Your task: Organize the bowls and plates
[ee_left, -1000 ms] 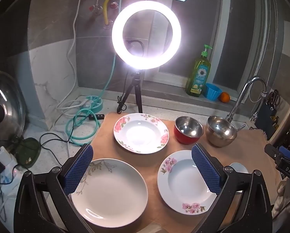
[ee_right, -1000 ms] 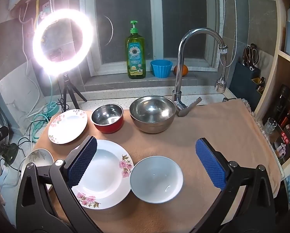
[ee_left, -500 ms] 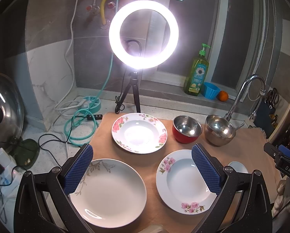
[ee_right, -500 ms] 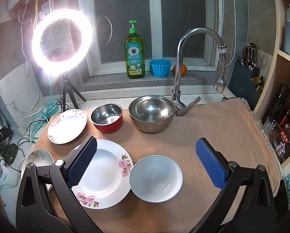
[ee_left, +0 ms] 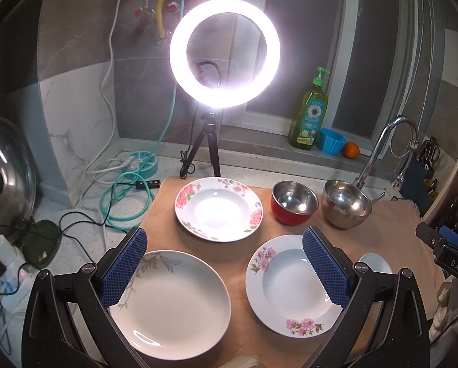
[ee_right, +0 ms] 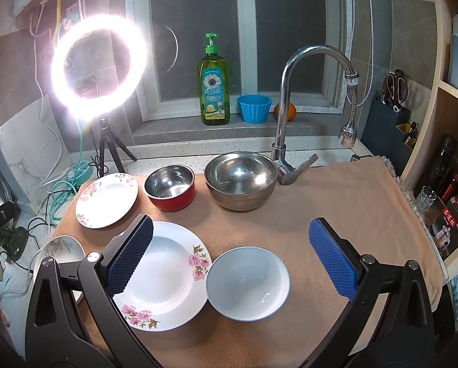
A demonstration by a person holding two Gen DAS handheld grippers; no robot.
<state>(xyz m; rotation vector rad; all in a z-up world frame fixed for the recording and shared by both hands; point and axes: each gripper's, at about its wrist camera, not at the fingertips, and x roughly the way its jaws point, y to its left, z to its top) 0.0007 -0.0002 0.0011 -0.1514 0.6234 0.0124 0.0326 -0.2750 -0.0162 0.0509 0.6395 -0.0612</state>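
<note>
Plates [ee_left: 170, 299] and bowls [ee_right: 240, 181] sit apart on the cloth's [ee_right: 336, 202] left half, unstacked; left gripper [ee_left: 224, 263] and right gripper [ee_right: 229, 259] hover agape, empty.

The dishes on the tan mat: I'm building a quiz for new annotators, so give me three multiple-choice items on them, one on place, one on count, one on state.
1. Where does the red bowl stand?
A. Between the far floral plate and the large steel bowl
B. Inside the white bowl
C. On the windowsill

2. How many plates lie on the mat?
A. One
B. Three
C. Five

3. What state is the right gripper in?
A. Shut on the white bowl
B. Shut on a plate
C. Open, holding nothing

Answers:
1 A: it sits in the back row with the plate to its left and the steel bowl to its right.
2 B: two floral plates and the leaf-patterned plate show.
3 C: its blue pads stand wide apart above the dishes.
</note>
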